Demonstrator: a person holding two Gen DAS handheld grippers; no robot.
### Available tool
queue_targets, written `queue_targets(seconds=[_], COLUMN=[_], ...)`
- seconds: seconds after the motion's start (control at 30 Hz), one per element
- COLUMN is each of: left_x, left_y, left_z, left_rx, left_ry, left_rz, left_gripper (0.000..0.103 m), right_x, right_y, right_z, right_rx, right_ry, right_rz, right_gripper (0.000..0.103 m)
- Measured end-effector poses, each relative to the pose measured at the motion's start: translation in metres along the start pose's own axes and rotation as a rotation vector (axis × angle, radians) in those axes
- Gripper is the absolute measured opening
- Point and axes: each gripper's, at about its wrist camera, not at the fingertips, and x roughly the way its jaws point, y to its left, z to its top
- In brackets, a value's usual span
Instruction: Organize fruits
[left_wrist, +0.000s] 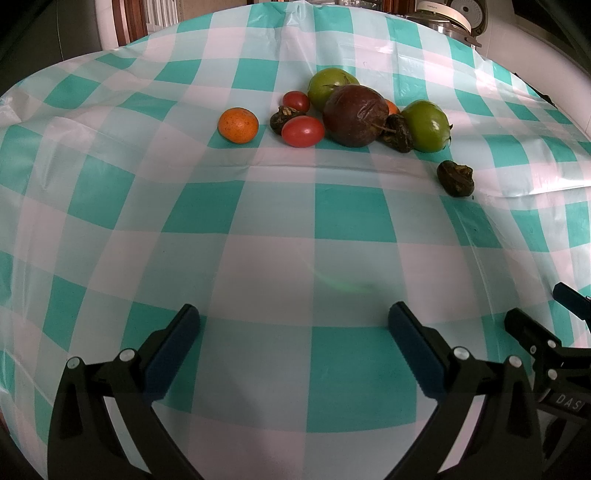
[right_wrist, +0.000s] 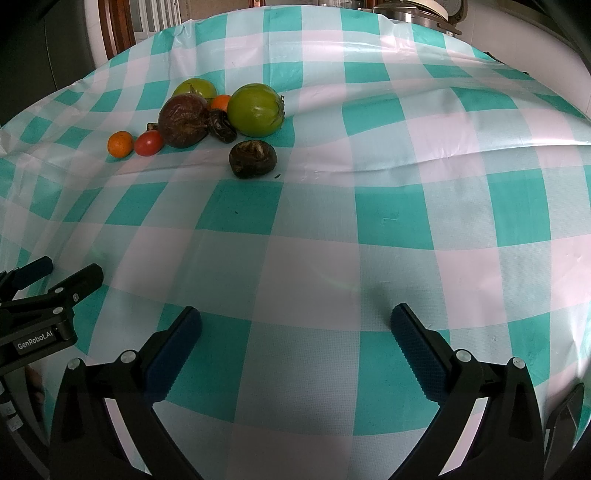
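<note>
We hover left tool (left_wrist: 293, 325) and right tool (right_wrist: 295, 326), both wide, empty. Sorting not begun. Next: we reach stray dark fruit (right_wrist: 252, 158), nearest right tool.

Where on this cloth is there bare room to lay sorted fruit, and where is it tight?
Bare checked cloth runs from both open grippers, left gripper and right gripper, up to the fruit, and all along the right side past the lone dark fruit. It is tight in the cluster around the purple fruit, where pieces touch; the small orange sits apart.
</note>
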Motion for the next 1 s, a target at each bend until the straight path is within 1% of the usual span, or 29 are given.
queue_targets(seconds=[0.17, 0.3, 0.4, 0.6, 0.77, 0.83, 0.87, 0.9, 0.93, 1.0], left_x=[0.000, 0.000, 0.000, 0.000, 0.000, 0.000, 0.000, -0.001, 0.000, 0.004], left_y=[0.000, 0.000, 0.000, 0.000, 0.000, 0.000, 0.000, -0.001, 0.000, 0.003], left_z=[0.000, 0.000, 0.000, 0.000, 0.000, 0.000, 0.000, 0.000, 0.002, 0.008], left_rx=[0.000, 0.000, 0.000, 0.000, 0.000, 0.000, 0.002, 0.006, 0.016, 0.049], left_ry=[0.000, 0.000, 0.000, 0.000, 0.000, 0.000, 0.003, 0.013, 0.028, 0.051], left_rz=[0.000, 0.000, 0.000, 0.000, 0.000, 0.000, 0.002, -0.002, -0.008, -0.041], left_gripper=[0.102, 0.102, 0.102, 0.102, 0.102, 0.102, 0.102, 0.102, 0.102, 0.102], right_x=[0.000, 0.015, 0.027, 0.049, 0.064, 0.067, 0.069, 0.070, 0.070, 0.067], right_y=[0.001, 0.005, 0.008, 0.029, 0.041, 0.043, 0.043, 0.043, 0.044, 0.039], right_z=[0.000, 0.001, 0.014, 0.047, 0.073, 0.078, 0.080, 0.082, 0.083, 0.081], right_rx=[0.000, -0.006, -0.015, -0.053, -0.078, -0.084, -0.088, -0.093, -0.101, -0.085], right_ry=[0.000, 0.027, 0.039, 0.033, 0.010, -0.001, -0.007, -0.013, -0.025, -0.046], right_rz=[-0.002, 0.004, 0.010, 0.021, 0.007, 0.015, 0.034, 0.056, 0.059, 0.054], right_gripper=[0.099, 0.099, 0.099, 0.099, 0.098, 0.090, 0.081, 0.069, 0.062, 0.032])
